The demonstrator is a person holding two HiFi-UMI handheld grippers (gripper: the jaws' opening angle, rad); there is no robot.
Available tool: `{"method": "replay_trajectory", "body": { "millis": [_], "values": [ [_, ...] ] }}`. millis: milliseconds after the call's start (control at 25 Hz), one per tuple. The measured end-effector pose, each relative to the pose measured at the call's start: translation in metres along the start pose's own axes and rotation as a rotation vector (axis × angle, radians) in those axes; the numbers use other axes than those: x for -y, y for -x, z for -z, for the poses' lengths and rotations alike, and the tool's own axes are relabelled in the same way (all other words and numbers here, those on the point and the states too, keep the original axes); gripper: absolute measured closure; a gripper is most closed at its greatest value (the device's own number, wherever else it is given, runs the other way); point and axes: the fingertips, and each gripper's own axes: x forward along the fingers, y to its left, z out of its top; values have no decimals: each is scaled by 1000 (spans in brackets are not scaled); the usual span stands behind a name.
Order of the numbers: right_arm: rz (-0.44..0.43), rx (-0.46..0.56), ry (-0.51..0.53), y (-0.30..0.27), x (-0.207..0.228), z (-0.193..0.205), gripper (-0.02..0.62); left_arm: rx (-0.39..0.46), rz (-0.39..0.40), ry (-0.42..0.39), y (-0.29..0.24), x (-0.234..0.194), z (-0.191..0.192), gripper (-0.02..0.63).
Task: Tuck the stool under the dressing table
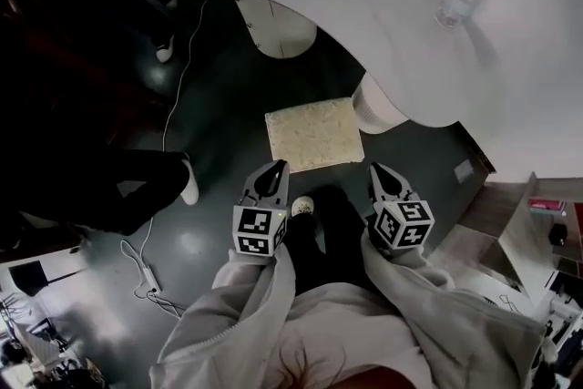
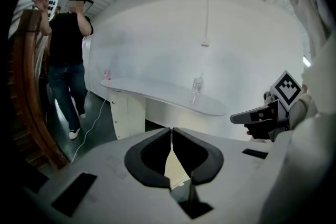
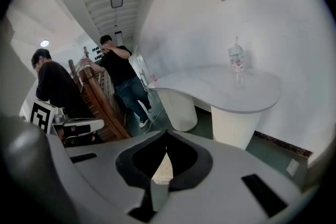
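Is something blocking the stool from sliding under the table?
Nothing visible does. The stool stands on the floor beside the dressing table, facing the open gap under it. The round base is close by the stool's corner, so it might catch.

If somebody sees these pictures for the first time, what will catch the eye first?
The big white dressing table fills the upper right of the head view, with a clear bottle on it. Near its edge stands the cream square stool on the dark floor, and the left hand-held gripper and right hand-held gripper point at it, both shut.
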Motion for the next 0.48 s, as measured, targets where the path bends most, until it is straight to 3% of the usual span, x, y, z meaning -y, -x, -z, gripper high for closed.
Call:
{"method": "replay_trajectory", "body": {
  "millis": [200, 400, 480],
  "values": [
    [-77, -74, 54, -25, 7, 0, 545, -40, -78, 47, -9, -7, 8, 584],
    [-135, -112, 107, -44, 18, 9, 543, -113, -84, 87, -24, -2, 33, 584],
    [-152, -137, 120, -50, 22, 16, 510, -135, -99, 99, -27, -3, 42, 583]
  ]
}}
